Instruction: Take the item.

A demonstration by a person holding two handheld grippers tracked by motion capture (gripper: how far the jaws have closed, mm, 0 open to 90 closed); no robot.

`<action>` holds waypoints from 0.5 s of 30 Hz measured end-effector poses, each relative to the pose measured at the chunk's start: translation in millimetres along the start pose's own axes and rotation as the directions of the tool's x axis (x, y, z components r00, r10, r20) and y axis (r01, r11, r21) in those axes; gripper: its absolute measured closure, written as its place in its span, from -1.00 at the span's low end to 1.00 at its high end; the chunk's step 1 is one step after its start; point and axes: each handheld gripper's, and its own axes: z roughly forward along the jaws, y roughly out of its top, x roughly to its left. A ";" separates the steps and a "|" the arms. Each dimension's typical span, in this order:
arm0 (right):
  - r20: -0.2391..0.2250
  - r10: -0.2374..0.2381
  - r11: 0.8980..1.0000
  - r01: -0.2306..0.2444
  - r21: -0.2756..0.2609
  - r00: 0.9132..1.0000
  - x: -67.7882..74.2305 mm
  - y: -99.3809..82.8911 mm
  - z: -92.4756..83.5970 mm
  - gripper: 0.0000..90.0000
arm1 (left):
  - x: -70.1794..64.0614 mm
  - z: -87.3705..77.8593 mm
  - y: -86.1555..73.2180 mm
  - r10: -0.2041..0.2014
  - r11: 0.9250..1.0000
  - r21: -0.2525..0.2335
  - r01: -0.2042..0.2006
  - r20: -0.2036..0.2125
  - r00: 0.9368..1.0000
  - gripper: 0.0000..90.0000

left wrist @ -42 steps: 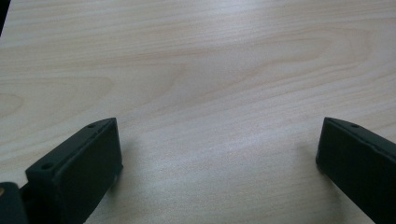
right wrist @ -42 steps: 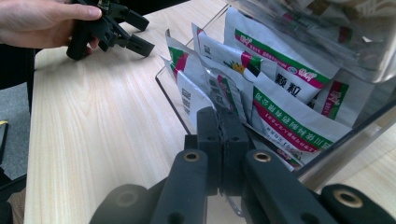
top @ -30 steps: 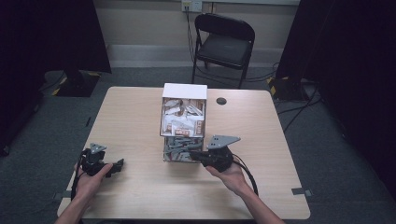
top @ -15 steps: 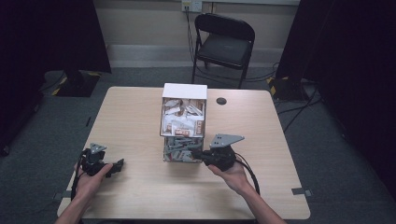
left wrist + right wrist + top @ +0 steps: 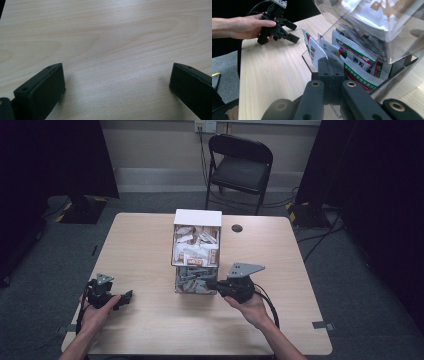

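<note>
A clear two-tier rack (image 5: 196,222) stands mid-table. Its upper tier holds white and brown packets (image 5: 195,247); its lower tier (image 5: 192,285) holds white packets with green and red print (image 5: 354,58). My right gripper (image 5: 210,284) (image 5: 330,61) sits at the lower tier's front right, jaws pressed together on the edge of one white-green packet (image 5: 315,53). My left gripper (image 5: 124,299) (image 5: 116,77) rests low over bare wood near the table's front left, jaws wide apart with nothing between them. It also appears in the right gripper view (image 5: 287,32), held in a hand.
The light wooden table (image 5: 145,245) has bare surface left and right of the rack. A small black disc (image 5: 237,228) lies behind the rack. A black folding chair (image 5: 240,167) stands beyond the far edge. Cables trail from the right gripper toward the front edge.
The right gripper has shifted very slightly at the rack's lower tier. The left gripper has stayed in place.
</note>
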 end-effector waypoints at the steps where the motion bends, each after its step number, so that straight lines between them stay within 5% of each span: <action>1: 0.000 0.000 1.000 0.000 0.000 1.000 0.4 0.1 -0.2 1.00 | 0.0 0.0 0.0 0.000 1.000 -0.001 0.000 0.000 1.000 -1.00; 15: -0.014 -0.008 1.000 0.008 -0.018 1.000 5.0 4.6 -11.1 1.00 | 0.0 0.0 0.0 0.000 1.000 0.000 0.000 0.000 1.000 -1.00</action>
